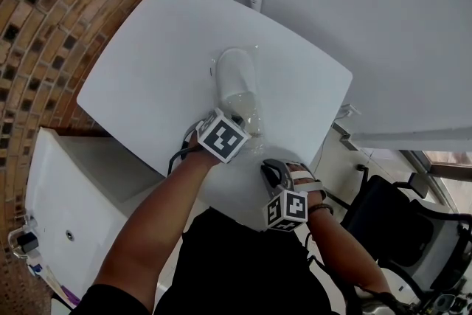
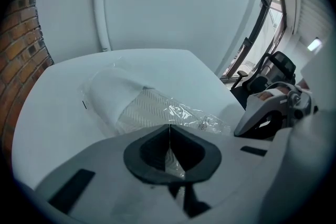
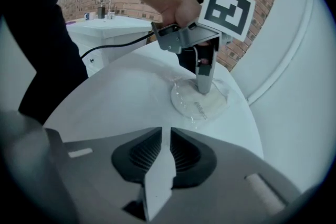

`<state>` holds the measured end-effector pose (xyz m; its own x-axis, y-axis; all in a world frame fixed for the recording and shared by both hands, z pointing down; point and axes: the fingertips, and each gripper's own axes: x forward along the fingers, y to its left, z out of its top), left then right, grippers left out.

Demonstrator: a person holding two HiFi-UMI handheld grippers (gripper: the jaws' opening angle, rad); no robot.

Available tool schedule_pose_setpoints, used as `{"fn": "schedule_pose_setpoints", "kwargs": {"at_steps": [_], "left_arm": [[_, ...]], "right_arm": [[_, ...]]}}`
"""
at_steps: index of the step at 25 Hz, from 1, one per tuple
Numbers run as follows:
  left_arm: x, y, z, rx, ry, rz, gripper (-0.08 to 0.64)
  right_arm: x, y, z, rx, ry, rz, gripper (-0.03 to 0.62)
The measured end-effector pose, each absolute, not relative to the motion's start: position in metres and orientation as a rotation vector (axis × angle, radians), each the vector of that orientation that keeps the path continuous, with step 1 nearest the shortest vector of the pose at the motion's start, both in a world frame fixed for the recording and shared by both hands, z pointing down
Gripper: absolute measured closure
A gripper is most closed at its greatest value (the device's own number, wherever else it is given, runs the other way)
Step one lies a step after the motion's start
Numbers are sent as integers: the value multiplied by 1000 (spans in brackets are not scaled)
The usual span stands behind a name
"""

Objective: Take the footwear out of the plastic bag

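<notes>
Left gripper (image 2: 169,128) is pinching the plastic bag (image 2: 191,113) on the table (image 1: 162,48), slipper (image 1: 236,74) lying inside; right gripper (image 3: 163,136) is hovering nearby, jaws slightly apart, empty.

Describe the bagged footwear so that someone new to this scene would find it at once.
Start from the white table that fills the middle of the head view. Near its centre lies a white slipper inside a clear plastic bag. The glossy, crinkled wrap, pinched at its near end by the left gripper, marks it out from the plain tabletop.
</notes>
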<state>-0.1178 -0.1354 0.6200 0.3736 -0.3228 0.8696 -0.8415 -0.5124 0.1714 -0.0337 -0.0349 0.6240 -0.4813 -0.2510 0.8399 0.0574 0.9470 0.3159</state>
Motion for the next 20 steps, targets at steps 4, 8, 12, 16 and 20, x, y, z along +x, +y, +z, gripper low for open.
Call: {"fn": "schedule_pose_setpoints", "kwargs": {"at_steps": [4, 8, 12, 16, 20], "left_arm": [[-117, -129, 624, 1995, -975, 1070, 548], [-117, -131, 623, 1998, -991, 1063, 549], [-118, -131, 622, 2000, -996, 1041, 549], [-125, -144, 614, 2028, -1066, 1007, 551], [-117, -136, 619, 2006, -1013, 968, 551]], "right_arm": [[-19, -29, 629, 67, -2003, -470, 531], [-3, -24, 627, 60, -1988, -442, 552], [12, -20, 615, 117, -2021, -290, 572], [-22, -23, 578, 237, -2204, -16, 580], [-88, 3, 581, 122, -2327, 488, 436]]}}
